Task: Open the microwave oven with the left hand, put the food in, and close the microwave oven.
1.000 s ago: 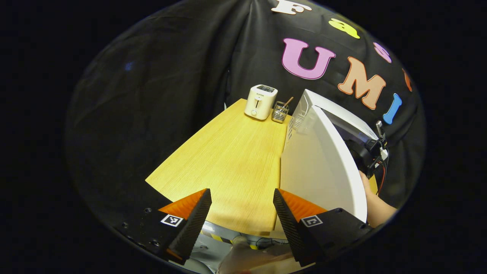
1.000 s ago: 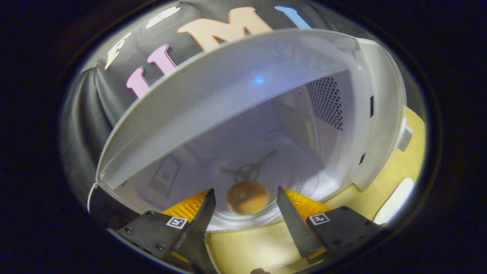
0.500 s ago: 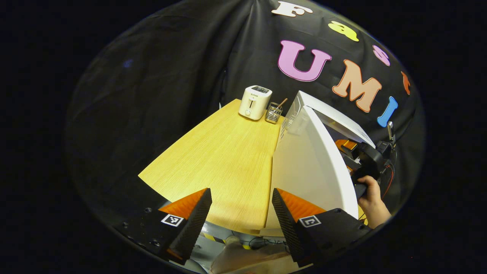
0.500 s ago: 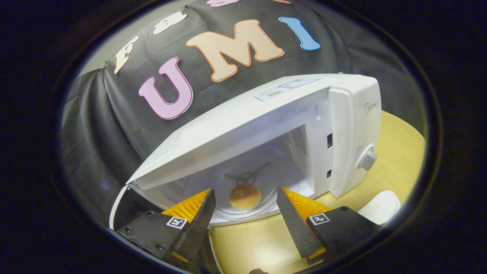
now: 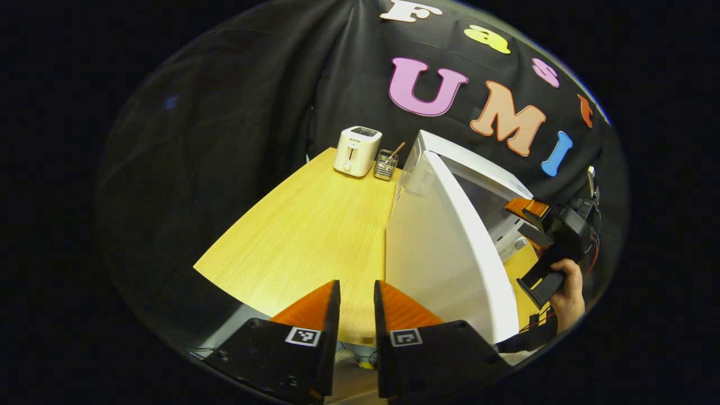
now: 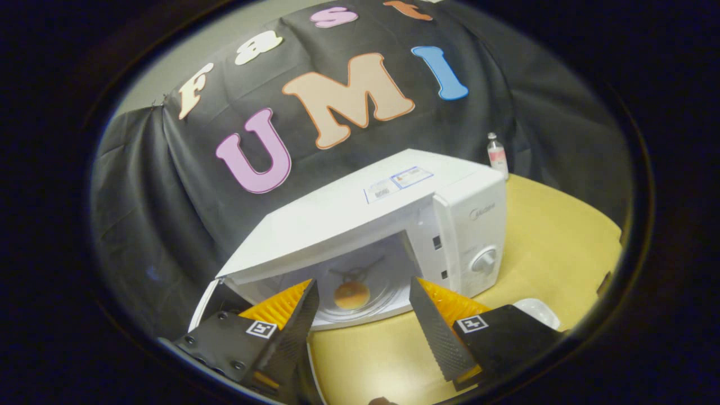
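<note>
Surface: yellow wood table (image 5: 315, 236), toaster (image 5: 356, 151) at far end.
L gripper (image 5: 354, 298): fingers nearly together, nothing between; microwave door (image 5: 444, 264) swung open just to its right.
R gripper (image 6: 360, 304): spread wide, empty, in front of microwave (image 6: 394, 225).
Food: donut (image 6: 351, 295) inside, on glass tray (image 6: 371, 306), beyond R tips.
</note>
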`<state>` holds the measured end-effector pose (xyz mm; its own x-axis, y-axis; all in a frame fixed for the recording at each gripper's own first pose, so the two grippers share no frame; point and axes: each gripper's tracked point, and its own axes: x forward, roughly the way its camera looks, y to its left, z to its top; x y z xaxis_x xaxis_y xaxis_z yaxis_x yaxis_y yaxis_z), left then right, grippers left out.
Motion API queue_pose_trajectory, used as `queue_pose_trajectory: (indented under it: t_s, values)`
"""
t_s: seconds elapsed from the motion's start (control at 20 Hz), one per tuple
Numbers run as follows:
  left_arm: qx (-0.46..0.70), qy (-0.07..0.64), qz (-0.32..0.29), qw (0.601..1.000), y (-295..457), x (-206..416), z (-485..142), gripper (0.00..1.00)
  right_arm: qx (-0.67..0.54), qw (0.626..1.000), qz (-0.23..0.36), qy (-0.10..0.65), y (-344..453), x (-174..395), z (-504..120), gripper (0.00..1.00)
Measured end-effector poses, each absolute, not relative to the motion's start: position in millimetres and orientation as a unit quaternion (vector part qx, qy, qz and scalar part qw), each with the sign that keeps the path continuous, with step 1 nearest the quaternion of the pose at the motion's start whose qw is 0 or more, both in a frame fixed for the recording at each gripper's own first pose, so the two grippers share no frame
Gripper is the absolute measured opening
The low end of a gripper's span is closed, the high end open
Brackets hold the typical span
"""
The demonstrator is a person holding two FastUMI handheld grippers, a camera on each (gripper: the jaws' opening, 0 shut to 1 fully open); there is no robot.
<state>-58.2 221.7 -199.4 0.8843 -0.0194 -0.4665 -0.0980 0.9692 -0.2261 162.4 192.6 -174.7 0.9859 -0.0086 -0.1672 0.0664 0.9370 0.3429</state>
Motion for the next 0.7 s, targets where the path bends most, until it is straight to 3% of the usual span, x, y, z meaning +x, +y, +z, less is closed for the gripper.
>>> queue_pose_trajectory:
  t_s: [0.25, 0.5, 0.55, 0.7]
  values:
    - [-0.114, 0.24, 0.007, 0.964, 213, -57, -200, 0.01, 0.142, 0.987, -0.018, 0.068, 180, 129, -160, 0.91]
    - [-0.089, 0.225, -0.014, 0.97, 196, -55, -190, 0.01, 0.12, 0.99, -0.019, 0.075, 170, 99, -159, 0.91]
    - [-0.085, 0.221, -0.019, 0.971, 191, -54, -187, 0.01, 0.119, 0.99, -0.019, 0.075, 168, 95, -159, 0.99]
    - [-0.076, 0.215, -0.032, 0.973, 178, -50, -186, 0.01, 0.116, 0.99, -0.026, 0.071, 156, 80, -156, 0.91]
